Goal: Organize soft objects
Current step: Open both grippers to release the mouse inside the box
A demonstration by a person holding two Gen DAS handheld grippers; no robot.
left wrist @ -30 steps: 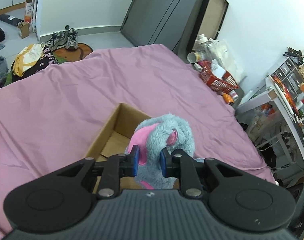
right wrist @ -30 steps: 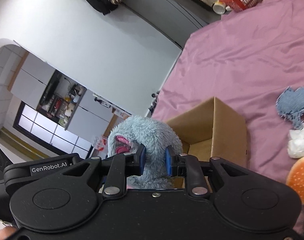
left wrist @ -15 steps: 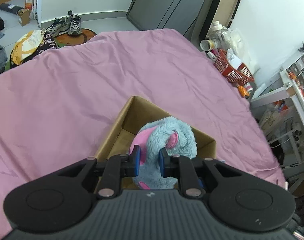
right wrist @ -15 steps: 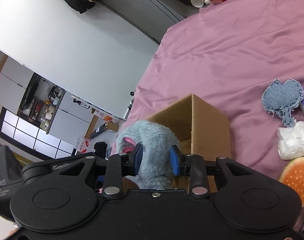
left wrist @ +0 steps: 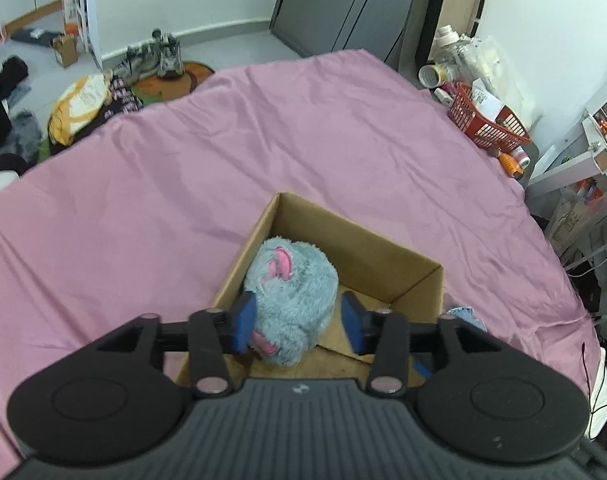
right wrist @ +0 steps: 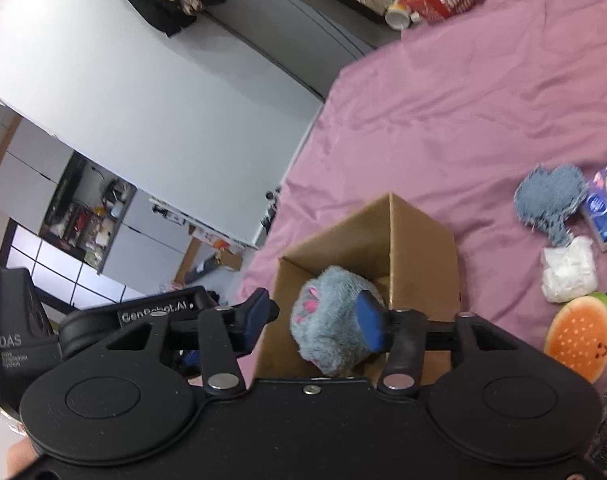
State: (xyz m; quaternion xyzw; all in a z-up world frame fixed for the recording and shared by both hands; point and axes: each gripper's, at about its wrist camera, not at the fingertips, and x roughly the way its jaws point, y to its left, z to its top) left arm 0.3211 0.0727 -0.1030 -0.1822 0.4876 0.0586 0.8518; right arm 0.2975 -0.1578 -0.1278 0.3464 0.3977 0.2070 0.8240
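Both my tongs have let go since a second ago, when they were clenched on the plush toy (left wrist: pixel 291 292). It now sits inside the cardboard box (left wrist: pixel 399 256) on the bed (left wrist: pixel 183 184). My left tongs (left wrist: pixel 297 322) stand wide apart, the left pad brushing fur. My right tongs (right wrist: pixel 315 320) gape too, one pad against the toy.

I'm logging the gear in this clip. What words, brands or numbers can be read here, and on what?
"GenRobot.AI": white lettering on the left gripper body, seen in the right wrist view.
"DAS": on the black housing beside it; the small lines beneath are too small to read.
Blue packet on the bedsheet: print blurred, unreadable.
Bottles and boxes by the red basket: too small to read.
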